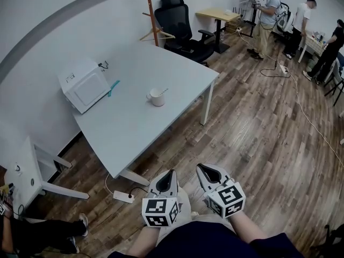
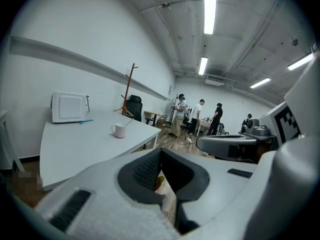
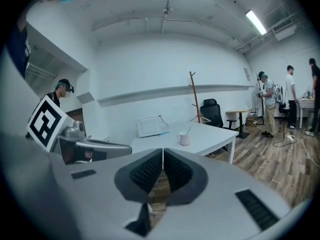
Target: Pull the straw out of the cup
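A white cup [image 1: 156, 97] stands near the middle of the white table [image 1: 134, 128], with a thin straw [image 1: 163, 91] leaning out of it to the right. Both grippers hang low in front of the person, short of the table's near corner and far from the cup. My left gripper [image 1: 172, 172] is shut with nothing in it, and my right gripper [image 1: 200, 167] beside it is shut and empty too. The left gripper view shows the cup [image 2: 119, 130] and straw [image 2: 129, 121] far beyond its closed tips [image 2: 161, 152]. In the right gripper view the cup [image 3: 184, 138] sits far past the closed tips [image 3: 163, 151].
A white microwave [image 1: 83, 85] and a teal pen [image 1: 113, 87] sit at the table's far left. A black office chair [image 1: 183, 28] and a wooden coat stand [image 1: 152, 15] are behind the table. A power strip [image 1: 123, 196] lies on the floor. Several people [image 1: 267, 15] stand at the back right.
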